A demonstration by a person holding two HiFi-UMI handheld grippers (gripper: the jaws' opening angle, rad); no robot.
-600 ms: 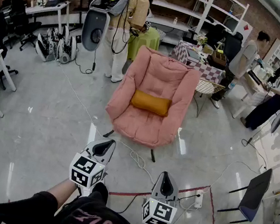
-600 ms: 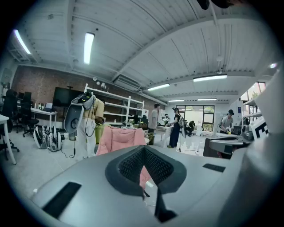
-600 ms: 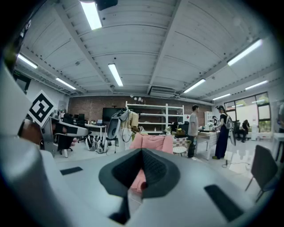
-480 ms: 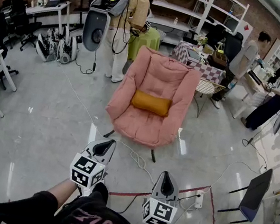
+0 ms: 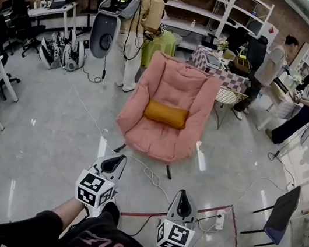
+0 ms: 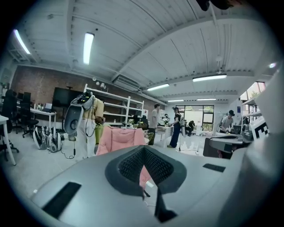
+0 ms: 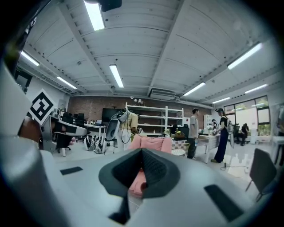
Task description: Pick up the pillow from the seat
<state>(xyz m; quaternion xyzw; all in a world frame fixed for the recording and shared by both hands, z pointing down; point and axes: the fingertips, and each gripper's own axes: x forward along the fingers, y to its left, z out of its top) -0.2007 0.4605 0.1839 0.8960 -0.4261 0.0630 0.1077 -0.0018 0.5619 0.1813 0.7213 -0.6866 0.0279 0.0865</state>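
All three views toward distant armchair (image 5: 182,83)

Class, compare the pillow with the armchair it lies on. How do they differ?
The pillow is mustard orange; the armchair is pink. The pillow is small, the armchair far larger. The pillow lies across the seat, while the armchair stands upright. Both look softly padded.

Items counted: one armchair (image 5: 172,87), one pillow (image 5: 166,114), one power strip (image 5: 219,219), and two grippers, namely left gripper (image 5: 114,161) and right gripper (image 5: 183,198).
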